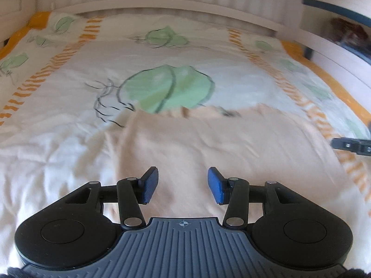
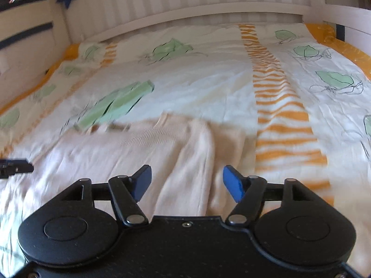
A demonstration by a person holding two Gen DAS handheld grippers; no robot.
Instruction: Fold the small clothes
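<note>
As I see it: peach garment (image 1: 208, 143) lies flat on bed (image 1: 58, 139), twelve o'clock of both tools.
Left tool (image 1: 183, 184): spread, empty.
Right tool (image 2: 187, 183): spread, empty.

Peach garment (image 1: 208, 148), leaf-printed bedspread (image 1: 69, 120)

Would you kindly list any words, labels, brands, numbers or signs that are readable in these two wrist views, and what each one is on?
No readable text in either view.
Crosshair mark, no letters: on the ribbed body of the left gripper.
Peach garment: no legible label.
Leaf-print bedspread: pattern only, no words.
</note>
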